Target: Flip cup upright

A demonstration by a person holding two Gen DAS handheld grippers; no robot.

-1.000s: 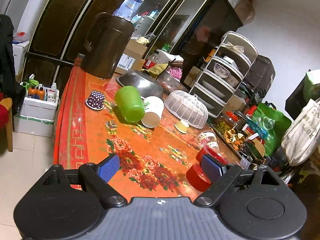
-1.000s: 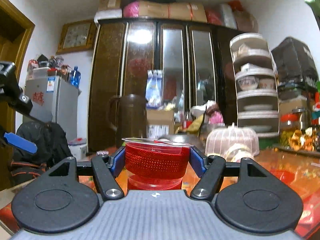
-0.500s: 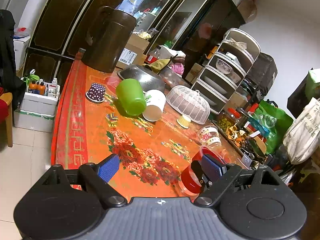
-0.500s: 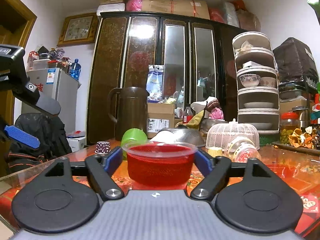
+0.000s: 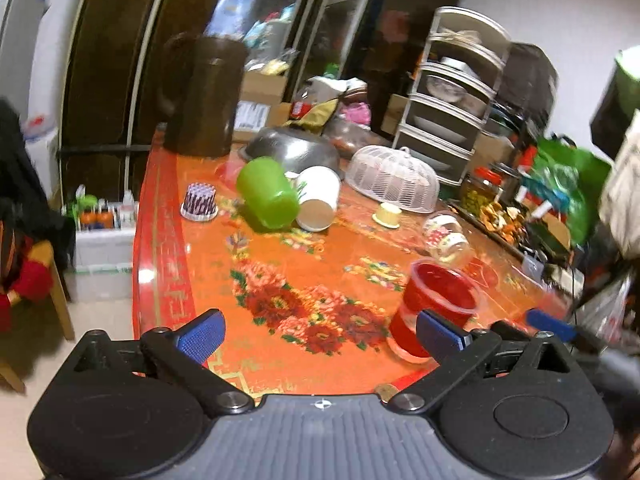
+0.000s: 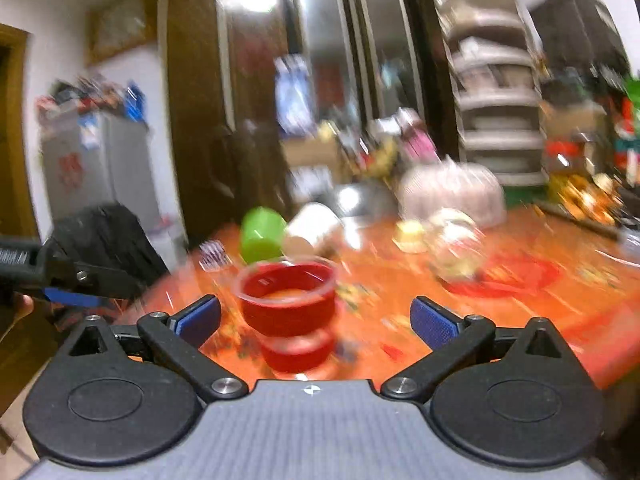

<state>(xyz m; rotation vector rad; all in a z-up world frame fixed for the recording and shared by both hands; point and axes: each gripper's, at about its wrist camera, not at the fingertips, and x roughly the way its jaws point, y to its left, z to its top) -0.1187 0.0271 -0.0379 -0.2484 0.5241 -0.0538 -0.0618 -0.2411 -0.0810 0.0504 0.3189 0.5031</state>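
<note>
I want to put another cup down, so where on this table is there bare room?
Bare cloth lies between the red cup and the green cup, and along the table's left edge. The far end is crowded: green cup, paper cup, metal bowl, mesh cover.

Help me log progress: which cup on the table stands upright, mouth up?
The red cup, nearest the right tool, stands mouth up. The green cup and white paper cup lie on their sides.
</note>
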